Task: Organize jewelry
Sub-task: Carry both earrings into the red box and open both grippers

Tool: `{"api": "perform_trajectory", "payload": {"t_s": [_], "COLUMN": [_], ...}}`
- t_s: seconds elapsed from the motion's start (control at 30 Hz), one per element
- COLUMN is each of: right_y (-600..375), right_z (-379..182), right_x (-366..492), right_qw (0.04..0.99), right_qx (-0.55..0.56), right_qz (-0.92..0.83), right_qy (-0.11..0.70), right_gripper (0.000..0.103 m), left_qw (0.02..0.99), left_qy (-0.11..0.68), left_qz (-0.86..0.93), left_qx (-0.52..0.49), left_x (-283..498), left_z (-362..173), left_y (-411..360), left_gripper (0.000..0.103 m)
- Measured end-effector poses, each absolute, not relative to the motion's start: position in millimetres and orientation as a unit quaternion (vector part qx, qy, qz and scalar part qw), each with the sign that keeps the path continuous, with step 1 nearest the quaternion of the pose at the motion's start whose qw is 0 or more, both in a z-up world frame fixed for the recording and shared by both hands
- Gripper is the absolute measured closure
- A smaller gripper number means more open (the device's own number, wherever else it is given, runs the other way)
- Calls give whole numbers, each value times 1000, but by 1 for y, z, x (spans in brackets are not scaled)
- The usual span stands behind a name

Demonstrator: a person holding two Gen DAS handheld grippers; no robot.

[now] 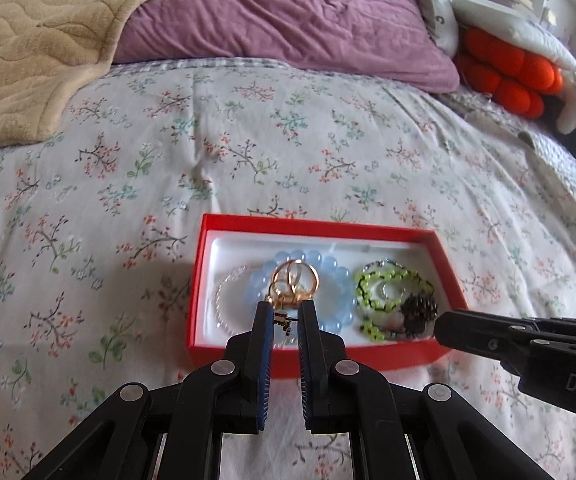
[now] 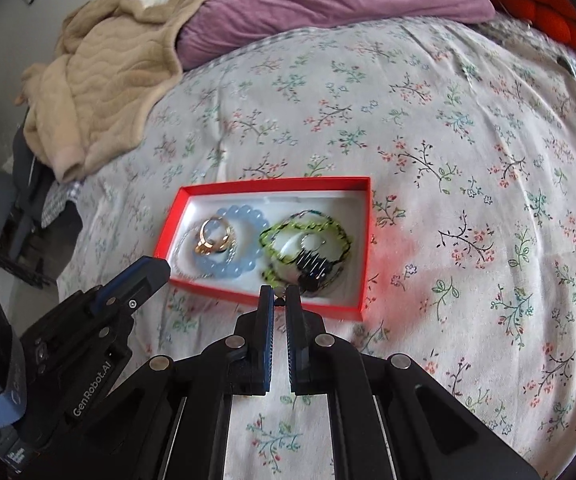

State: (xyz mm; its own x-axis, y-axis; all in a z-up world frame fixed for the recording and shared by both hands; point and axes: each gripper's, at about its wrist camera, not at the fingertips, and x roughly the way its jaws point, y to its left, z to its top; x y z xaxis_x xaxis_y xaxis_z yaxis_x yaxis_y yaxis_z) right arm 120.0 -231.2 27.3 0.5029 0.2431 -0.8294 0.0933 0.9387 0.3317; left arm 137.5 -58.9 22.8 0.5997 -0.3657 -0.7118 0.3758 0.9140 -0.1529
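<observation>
Inside red box [image 1: 403,236], seemingly flat bracelets [image 1: 303,284].

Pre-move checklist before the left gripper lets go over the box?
1. Left gripper holds the gold hoops by a small attached piece: ok.
2. Hoops hang over the red box: ok.
3. Drop spot free: not ok, blue bead bracelet lies beneath.
4. Right gripper out of the drop path: ok.
5. Right gripper empty: cannot tell, something small and dark sits between its fingers.
</observation>
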Motion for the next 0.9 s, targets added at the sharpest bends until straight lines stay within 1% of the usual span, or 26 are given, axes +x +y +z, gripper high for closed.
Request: {"api": "perform_trajectory", "payload": {"t_s": [0.47, 0.53, 0.6, 0.67, 0.7, 0.73, 0.77, 0.8, 0.83, 0.9], "right_y": [-238, -240, -241, -242, -242, -242, -242, -243, -244, -244], "right_z": [16, 16, 15, 16, 16, 17, 18, 20, 22, 27], "right_x": [135, 136, 136, 135, 135, 134, 133, 131, 130, 126], "right_qw": [844, 844, 842, 841, 841, 841, 842, 844, 845, 849], "right_qx": [175, 177, 180, 181, 180, 180, 181, 180, 180, 177], "right_qz": [36, 36, 40, 42, 42, 42, 42, 42, 42, 43], "right_qy": [505, 505, 507, 509, 509, 508, 506, 504, 502, 497], "right_gripper": [97, 95, 95, 93, 90, 83, 80, 73, 70, 68], "left_qw": [895, 896, 897, 899, 899, 899, 899, 900, 901, 902], "left_qy": [404, 403, 401, 400, 400, 400, 400, 400, 399, 397], "left_qz": [-188, -187, -182, -179, -177, -176, -175, -174, -172, -169], "left_qx": [11, 12, 17, 20, 22, 22, 22, 22, 23, 26], "left_x": [153, 153, 152, 152, 151, 151, 151, 151, 149, 147], "left_z": [10, 11, 11, 11, 12, 12, 14, 14, 16, 17], "left_y": [-75, -76, -77, -77, -77, -76, -76, -75, -74, -73], "left_gripper": [94, 90, 78, 74, 73, 71, 67, 62, 59, 54]}}
